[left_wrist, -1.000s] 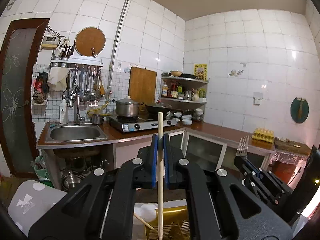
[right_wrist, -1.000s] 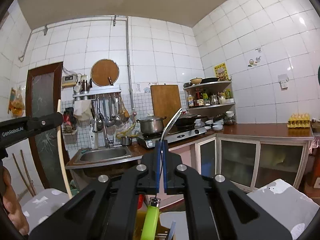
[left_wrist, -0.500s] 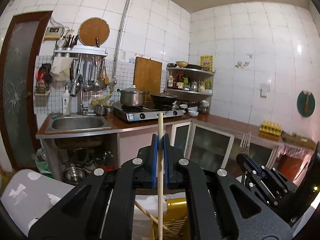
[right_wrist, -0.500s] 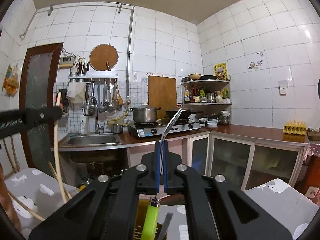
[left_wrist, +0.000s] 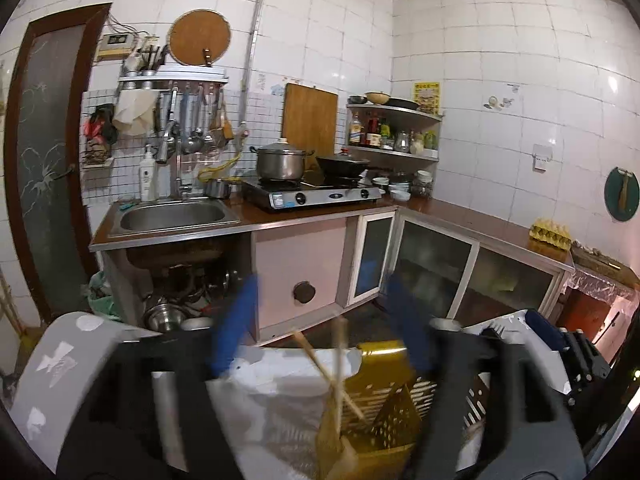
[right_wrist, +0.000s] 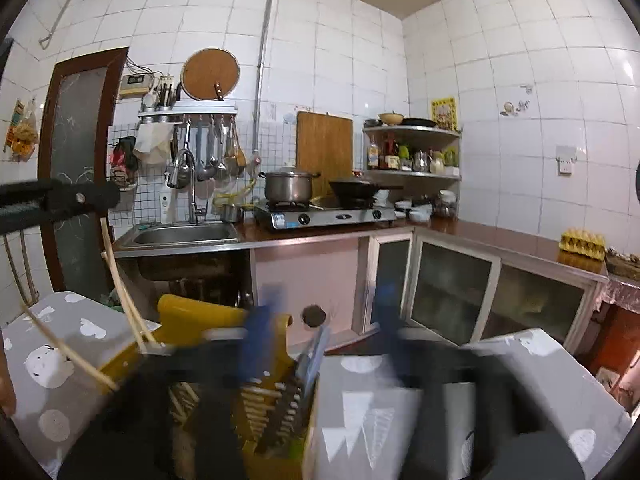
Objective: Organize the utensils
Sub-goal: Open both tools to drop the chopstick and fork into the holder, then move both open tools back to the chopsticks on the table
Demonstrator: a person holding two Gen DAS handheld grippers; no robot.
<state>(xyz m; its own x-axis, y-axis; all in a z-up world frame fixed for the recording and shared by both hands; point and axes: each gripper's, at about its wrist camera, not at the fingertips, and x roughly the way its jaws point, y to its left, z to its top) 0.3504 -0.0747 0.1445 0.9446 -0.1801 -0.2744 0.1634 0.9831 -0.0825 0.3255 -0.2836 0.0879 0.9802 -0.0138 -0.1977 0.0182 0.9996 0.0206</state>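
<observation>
A yellow slotted utensil holder [left_wrist: 384, 412] stands on a grey-patterned table. Two wooden chopsticks [left_wrist: 338, 364] stand crossed in its left compartment. My left gripper [left_wrist: 320, 320] is open above them, its blue pads blurred and wide apart. In the right wrist view the holder [right_wrist: 200, 332] shows with the chopsticks [right_wrist: 120, 292] at its left and a green-handled utensil [right_wrist: 308, 364] standing in a right compartment. My right gripper [right_wrist: 324, 320] is open and empty above that utensil. The left gripper's body [right_wrist: 60, 200] shows at the left edge.
Behind is a kitchen counter with a sink [left_wrist: 172, 216], a gas stove [left_wrist: 312, 196] with a pot and a wok, a corner shelf [left_wrist: 396, 132] of bottles, and an egg tray [left_wrist: 550, 232]. The grey-patterned cloth [right_wrist: 440, 400] covers the table around the holder.
Both grippers have opened. The left let go of the chopstick, which now stands in the holder. The right let go of the green-handled utensil, which dropped into the holder.
</observation>
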